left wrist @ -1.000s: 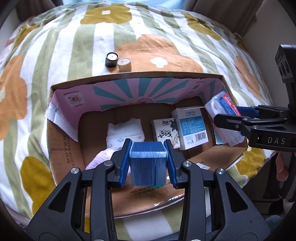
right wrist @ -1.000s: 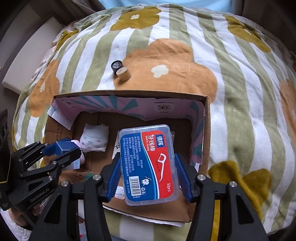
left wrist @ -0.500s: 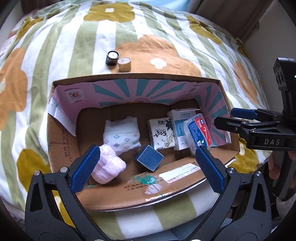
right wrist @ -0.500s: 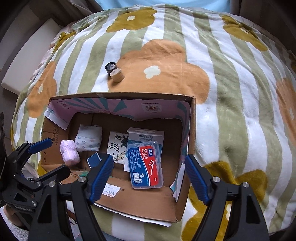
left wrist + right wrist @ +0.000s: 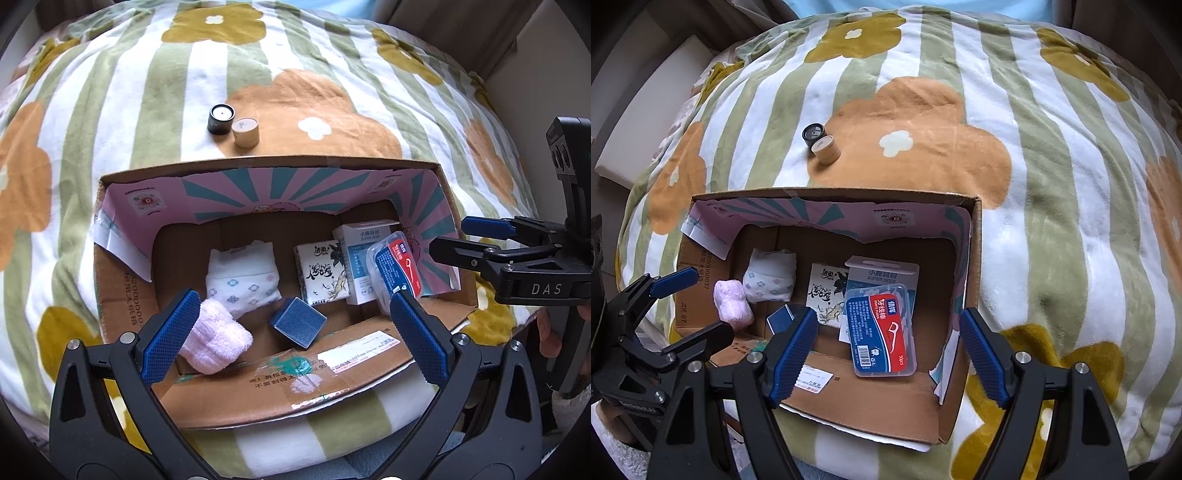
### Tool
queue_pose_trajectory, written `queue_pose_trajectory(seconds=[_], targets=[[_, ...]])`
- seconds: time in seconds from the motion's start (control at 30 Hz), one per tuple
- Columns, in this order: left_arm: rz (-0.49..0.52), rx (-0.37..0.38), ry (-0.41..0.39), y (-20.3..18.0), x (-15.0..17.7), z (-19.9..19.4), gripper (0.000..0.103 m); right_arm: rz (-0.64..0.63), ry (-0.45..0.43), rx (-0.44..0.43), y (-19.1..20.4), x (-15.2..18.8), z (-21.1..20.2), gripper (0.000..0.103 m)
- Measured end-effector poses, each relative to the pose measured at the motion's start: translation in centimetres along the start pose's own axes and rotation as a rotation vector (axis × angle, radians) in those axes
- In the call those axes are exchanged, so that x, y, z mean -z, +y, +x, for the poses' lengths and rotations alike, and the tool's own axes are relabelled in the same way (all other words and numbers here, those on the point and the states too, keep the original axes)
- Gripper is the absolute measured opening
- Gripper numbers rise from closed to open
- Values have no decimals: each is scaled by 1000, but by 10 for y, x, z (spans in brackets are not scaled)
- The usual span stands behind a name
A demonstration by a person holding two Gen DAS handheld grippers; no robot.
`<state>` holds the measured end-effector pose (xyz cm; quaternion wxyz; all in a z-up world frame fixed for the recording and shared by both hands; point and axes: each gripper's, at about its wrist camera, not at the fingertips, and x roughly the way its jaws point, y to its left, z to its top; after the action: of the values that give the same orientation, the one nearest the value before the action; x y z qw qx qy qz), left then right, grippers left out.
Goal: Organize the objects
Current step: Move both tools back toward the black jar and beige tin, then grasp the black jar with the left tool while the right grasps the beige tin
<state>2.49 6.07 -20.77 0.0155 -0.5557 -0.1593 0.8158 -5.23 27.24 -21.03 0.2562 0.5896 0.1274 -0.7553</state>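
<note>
An open cardboard box (image 5: pixel 258 391) (image 5: pixel 879 406) lies on a flowered blanket. Inside it are a dark blue cube (image 5: pixel 297 323) (image 5: pixel 781 318), a clear floss-pick case with a red and blue label (image 5: pixel 397 267) (image 5: pixel 882 328), a pink fluffy roll (image 5: pixel 214 341) (image 5: pixel 733 304), a white patterned pack (image 5: pixel 242 282) (image 5: pixel 770 277), a tissue pack (image 5: pixel 321 271) and a white-blue carton (image 5: pixel 364 258). My left gripper (image 5: pixel 295 336) is open and empty above the box's near edge. My right gripper (image 5: pixel 888 354) is open and empty above the floss case.
A black round tin (image 5: pixel 221 118) (image 5: pixel 812 133) and a tan round tin (image 5: pixel 245 132) (image 5: pixel 826 148) stand on the blanket (image 5: pixel 332 110) beyond the box. The right gripper's body (image 5: pixel 517 258) shows at the box's right side. A pale ledge (image 5: pixel 646 110) lies to the left.
Both grippers opened: the left let the blue cube drop into the box, the right let the floss case drop in. Both have since drawn back a little.
</note>
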Motion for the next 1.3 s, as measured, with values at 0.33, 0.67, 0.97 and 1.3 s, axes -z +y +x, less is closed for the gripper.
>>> queue_pose_trajectory(seconds=[0.33, 0.67, 0.97, 1.3], targets=[[69, -63, -77, 17, -34, -41, 102, -93, -45, 32, 18, -23, -27, 76], [293, -91, -163, 61, -124, -74, 102, -340, -160, 78, 48, -87, -51, 76], [608, 1, -77, 94, -190, -5, 102, -651, -91, -94, 74, -156, -8, 76], [720, 77, 54, 107, -203, 112, 91, -694, 69, -154, 86, -189, 107, 76]])
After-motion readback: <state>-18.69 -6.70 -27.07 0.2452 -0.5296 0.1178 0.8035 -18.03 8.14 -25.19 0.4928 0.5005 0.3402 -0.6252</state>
